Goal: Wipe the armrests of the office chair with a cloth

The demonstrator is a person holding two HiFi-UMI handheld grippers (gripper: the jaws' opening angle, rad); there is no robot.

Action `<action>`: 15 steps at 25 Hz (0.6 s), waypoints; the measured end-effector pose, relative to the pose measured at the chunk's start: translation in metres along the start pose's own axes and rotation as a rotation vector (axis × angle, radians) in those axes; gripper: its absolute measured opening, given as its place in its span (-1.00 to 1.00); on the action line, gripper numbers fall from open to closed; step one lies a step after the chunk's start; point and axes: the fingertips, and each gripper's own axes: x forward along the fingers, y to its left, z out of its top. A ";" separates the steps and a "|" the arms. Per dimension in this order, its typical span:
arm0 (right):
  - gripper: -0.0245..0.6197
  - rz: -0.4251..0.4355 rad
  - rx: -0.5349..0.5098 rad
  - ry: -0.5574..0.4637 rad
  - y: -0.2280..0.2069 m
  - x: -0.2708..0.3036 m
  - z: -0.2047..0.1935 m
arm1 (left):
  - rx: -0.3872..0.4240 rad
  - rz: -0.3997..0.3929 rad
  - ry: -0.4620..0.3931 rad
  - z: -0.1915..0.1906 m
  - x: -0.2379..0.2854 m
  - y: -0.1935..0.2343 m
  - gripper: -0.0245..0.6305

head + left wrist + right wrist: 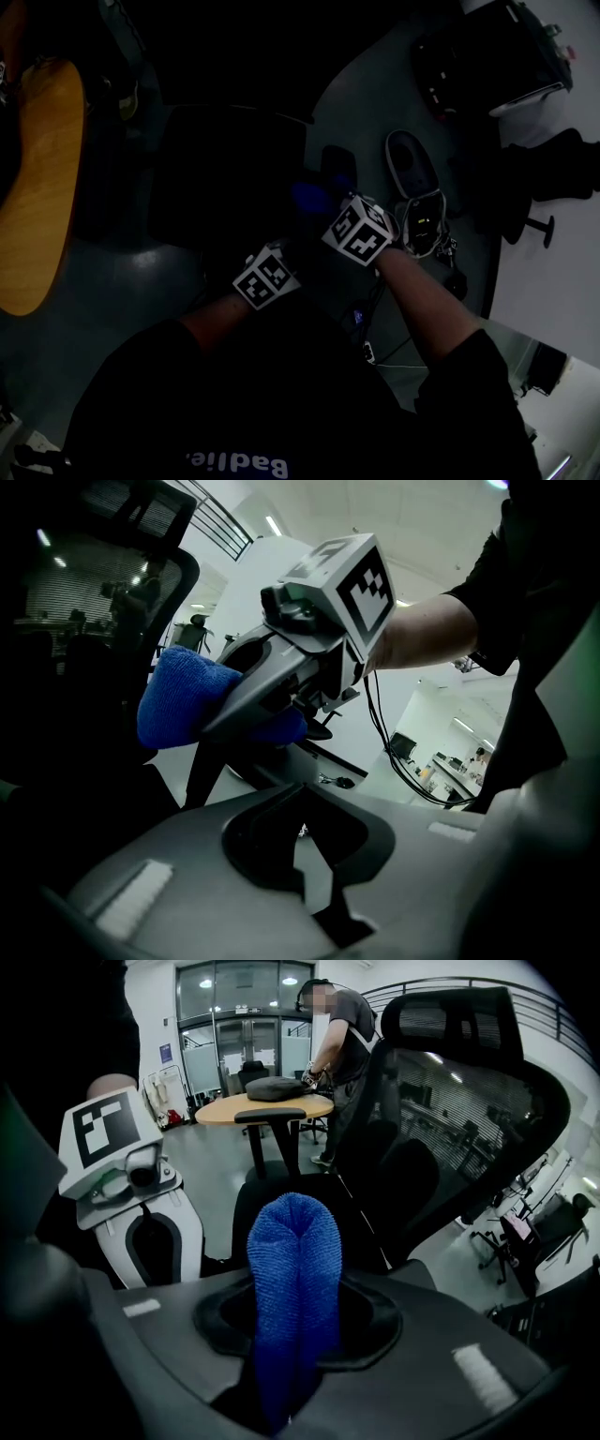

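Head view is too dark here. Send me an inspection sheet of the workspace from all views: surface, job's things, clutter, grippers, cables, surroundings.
Surface: grey floor, dim in head view.
Job's things: black chair; blue cloth, apart from the one armrest that shows.
Clutter: shoe on floor; dark bag on table.
Grippers: right gripper shut on cloth; left gripper shut, empty.
Cables: black cable hangs from right gripper.
Surroundings: person at table; glass doors behind.

Shirt print point(239, 462) (mirrored); perhaps "Badlie"
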 end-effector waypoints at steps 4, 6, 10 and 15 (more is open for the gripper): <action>-0.51 0.015 0.007 -0.007 0.013 -0.002 -0.003 | 0.001 0.005 -0.001 0.000 0.001 0.000 -0.87; -0.51 0.025 0.020 -0.013 0.020 -0.003 -0.004 | 0.000 0.009 -0.001 -0.001 0.001 0.001 -0.87; -0.51 0.040 0.045 -0.025 0.034 -0.005 -0.004 | -0.002 0.018 0.001 -0.001 -0.001 0.003 -0.87; -0.51 0.057 0.071 -0.039 0.049 -0.006 -0.007 | -0.002 0.032 0.001 -0.004 -0.002 0.005 -0.87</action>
